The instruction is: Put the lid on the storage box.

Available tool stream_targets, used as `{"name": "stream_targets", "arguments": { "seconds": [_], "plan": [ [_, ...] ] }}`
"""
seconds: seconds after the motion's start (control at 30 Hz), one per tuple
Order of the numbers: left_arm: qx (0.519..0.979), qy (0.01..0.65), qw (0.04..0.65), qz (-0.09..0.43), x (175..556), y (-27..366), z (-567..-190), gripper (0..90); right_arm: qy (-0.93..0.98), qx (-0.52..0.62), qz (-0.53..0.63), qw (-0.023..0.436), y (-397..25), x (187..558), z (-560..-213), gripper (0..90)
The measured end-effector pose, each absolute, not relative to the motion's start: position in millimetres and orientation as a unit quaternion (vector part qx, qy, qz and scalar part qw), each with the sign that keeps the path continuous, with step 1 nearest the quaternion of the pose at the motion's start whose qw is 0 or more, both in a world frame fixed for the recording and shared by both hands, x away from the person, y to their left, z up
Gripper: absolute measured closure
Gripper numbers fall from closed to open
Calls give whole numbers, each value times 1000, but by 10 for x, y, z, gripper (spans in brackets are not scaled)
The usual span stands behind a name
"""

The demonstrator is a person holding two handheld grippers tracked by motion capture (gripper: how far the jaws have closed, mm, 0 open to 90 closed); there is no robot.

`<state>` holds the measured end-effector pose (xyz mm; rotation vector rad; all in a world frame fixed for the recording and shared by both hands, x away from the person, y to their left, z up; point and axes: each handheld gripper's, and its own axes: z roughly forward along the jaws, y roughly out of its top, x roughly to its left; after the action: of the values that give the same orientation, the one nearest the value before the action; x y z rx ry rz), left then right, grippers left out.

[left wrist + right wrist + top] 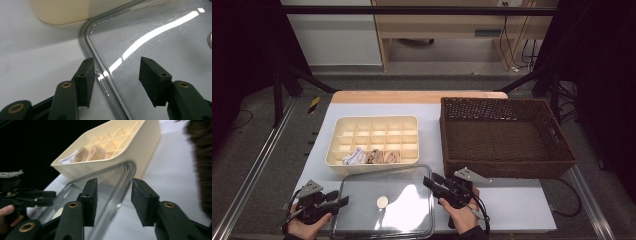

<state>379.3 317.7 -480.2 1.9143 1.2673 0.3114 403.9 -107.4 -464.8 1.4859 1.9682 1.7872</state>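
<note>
Grippers are straddling opposite edges of the clear lid (384, 202), evidently to lift it level. Left gripper (343, 201) is gaping over the left rim; right gripper (428, 182) likewise over the right rim, neither clamping anything. Lid is lying flat, just before the divided box (373, 140) holding socks (371, 156).

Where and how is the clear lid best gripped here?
Probably by its raised rim on the two short sides, one gripper each. The clear lid lies flat, so only the edge lip gives the pads purchase. The left gripper already straddles the left rim, open; the right gripper straddles the right rim near the corner by the divided box.
</note>
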Motion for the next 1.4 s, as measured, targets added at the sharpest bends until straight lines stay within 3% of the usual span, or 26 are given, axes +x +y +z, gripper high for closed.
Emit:
{"name": "stream_targets", "arguments": {
  "seconds": [0.07, 0.1, 0.4, 0.6, 0.9, 1.4],
  "plan": [
    [756, 504, 400, 120, 3796, 3186, -4804, 472, 659, 476, 581, 20, -980, 4043, -4657, 612],
    [755, 504, 401, 123, 3793, 3186, -4803, 461, 675, 464, 573, 32, -935, 4038, -4663, 594],
    [751, 506, 406, 124, 3790, 3202, -4796, 371, 703, 473, 530, 4, -1075, 4015, -4737, 621],
    [749, 501, 418, 117, 3784, 3206, -4788, 364, 708, 469, 528, -4, -1160, 3990, -4745, 665],
    [738, 498, 446, 92, 3753, 3207, -4740, 435, 726, 460, 511, 11, -1192, 3984, -4716, 695],
    [699, 503, 495, 117, 3598, 3268, -4494, 569, 708, 463, 533, 17, -1199, 3891, -4471, 748]
  ]
}}
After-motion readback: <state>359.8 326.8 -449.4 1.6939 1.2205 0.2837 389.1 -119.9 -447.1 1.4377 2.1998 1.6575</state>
